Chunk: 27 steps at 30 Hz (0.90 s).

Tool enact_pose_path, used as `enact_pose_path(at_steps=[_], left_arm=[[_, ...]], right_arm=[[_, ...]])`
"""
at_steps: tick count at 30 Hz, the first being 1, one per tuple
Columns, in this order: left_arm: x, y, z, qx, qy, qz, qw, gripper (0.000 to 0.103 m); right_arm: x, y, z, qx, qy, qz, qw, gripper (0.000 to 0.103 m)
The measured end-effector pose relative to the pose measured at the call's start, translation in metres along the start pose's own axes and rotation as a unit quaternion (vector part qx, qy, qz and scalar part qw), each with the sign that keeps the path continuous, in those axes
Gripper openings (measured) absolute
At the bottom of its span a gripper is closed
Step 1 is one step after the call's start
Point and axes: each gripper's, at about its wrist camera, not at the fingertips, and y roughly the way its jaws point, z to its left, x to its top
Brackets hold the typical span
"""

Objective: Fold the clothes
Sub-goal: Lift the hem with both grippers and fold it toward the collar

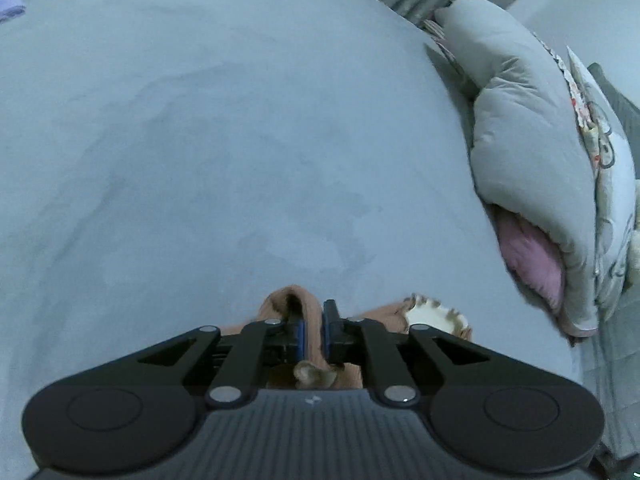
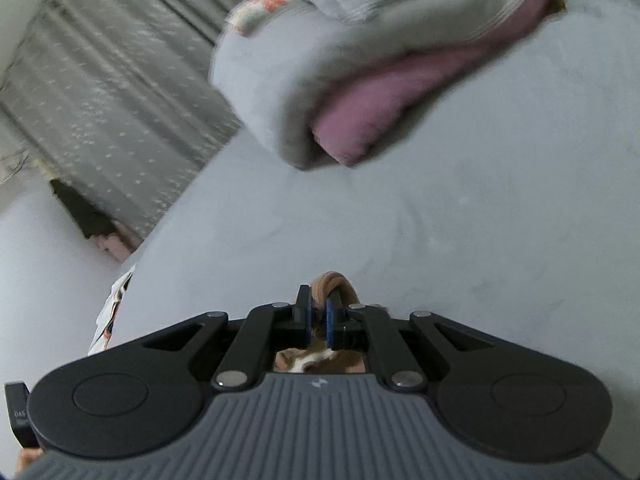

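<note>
Right now: both grippers hold the same brown garment above a pale grey bed (image 1: 200,140).
Left gripper (image 1: 313,336): fingers pinched together on a fold of the brown garment (image 1: 294,300); a cream ruffled trim (image 1: 434,314) shows just beside the fingers.
Right gripper (image 2: 318,322): fingers clamped on a rolled brown edge (image 2: 334,280) of the same garment; more of it hangs below, mostly hidden.
Garment location: at both sets of fingertips, low in each view, over the sheet.
Surroundings: a folded grey quilt (image 1: 528,120) with pink lining lies at the bed's edge, well apart from the garment.
Handling: likely light, soft and limp; it should sag between grips and wrinkle easily.
Where to hold: probably at hems or corners, spread apart, avoiding the delicate ruffle.
</note>
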Motion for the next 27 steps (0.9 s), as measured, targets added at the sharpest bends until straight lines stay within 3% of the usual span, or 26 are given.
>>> enact_pose_path(at_steps=[1, 3, 4, 5, 6, 7, 8, 10, 12, 14, 16, 18, 19, 20, 22, 24, 26, 27], left_arm=[[0.003, 0.002, 0.003, -0.003, -0.004, 0.004, 1.0, 0.011], [0.008, 0.002, 0.012, -0.021, -0.023, 0.01, 0.9995, 0.012], [0.011, 0.0, 0.017, -0.035, -0.033, 0.011, 0.9988, 0.018], [0.01, -0.011, 0.021, -0.031, -0.029, -0.017, 0.999, 0.028], [0.009, -0.024, 0.025, -0.024, -0.022, -0.051, 0.9982, 0.054], [0.009, -0.028, 0.026, -0.019, -0.017, -0.064, 0.9977, 0.067], [0.009, -0.043, 0.027, 0.002, 0.009, -0.109, 0.994, 0.068], [0.006, -0.059, 0.028, 0.001, 0.054, -0.151, 0.987, 0.068], [-0.004, -0.067, 0.023, -0.016, 0.135, -0.15, 0.9792, 0.068], [-0.022, -0.06, 0.007, -0.001, 0.248, -0.125, 0.9607, 0.069], [-0.04, -0.046, -0.009, 0.027, 0.341, -0.116, 0.9324, 0.069], [-0.048, -0.032, -0.02, 0.023, 0.389, -0.102, 0.9153, 0.069], [-0.049, -0.029, -0.021, 0.022, 0.396, -0.099, 0.9128, 0.069], [-0.051, -0.019, -0.027, 0.021, 0.418, -0.085, 0.9041, 0.069], [-0.052, -0.004, -0.033, 0.033, 0.45, -0.07, 0.8899, 0.07], [-0.055, 0.014, -0.043, 0.054, 0.497, -0.056, 0.8645, 0.07], [-0.057, 0.026, -0.05, 0.059, 0.529, -0.039, 0.8457, 0.05], [-0.057, 0.029, -0.05, 0.056, 0.535, -0.033, 0.8422, 0.024]], right_arm=[[0.001, 0.001, -0.002, 0.001, 0.003, 0.0, 1.0, 0.013], [0.009, 0.006, -0.01, 0.012, 0.019, -0.002, 1.0, 0.028], [0.018, 0.0, -0.013, 0.015, 0.013, -0.029, 0.999, 0.038], [0.024, -0.006, -0.014, 0.01, 0.001, -0.048, 0.999, 0.046], [0.028, -0.012, -0.013, 0.003, -0.024, -0.063, 0.998, 0.049], [0.032, -0.018, -0.012, -0.004, -0.05, -0.078, 0.996, 0.05], [0.035, -0.023, -0.011, -0.011, -0.076, -0.093, 0.993, 0.05], [0.037, -0.025, -0.007, -0.016, -0.13, -0.098, 0.987, 0.051], [0.033, -0.023, 0.0, -0.007, -0.199, -0.084, 0.976, 0.051], [0.022, -0.013, 0.013, 0.01, -0.269, -0.057, 0.961, 0.051], [0.014, 0.001, 0.025, 0.009, -0.316, -0.031, 0.948, 0.051], [0.006, 0.014, 0.033, 0.004, -0.351, -0.013, 0.936, 0.052], [0.004, 0.019, 0.034, -0.002, -0.364, -0.008, 0.932, 0.052], [-0.001, 0.026, 0.034, -0.009, -0.373, -0.005, 0.928, 0.052], [-0.006, 0.036, 0.032, -0.006, -0.376, 0.008, 0.927, 0.051], [-0.009, 0.044, 0.029, -0.002, -0.374, 0.02, 0.927, 0.05], [-0.014, 0.051, 0.025, 0.006, -0.374, 0.036, 0.927, 0.009], [-0.015, 0.053, 0.025, 0.008, -0.373, 0.035, 0.927, 0.009]])
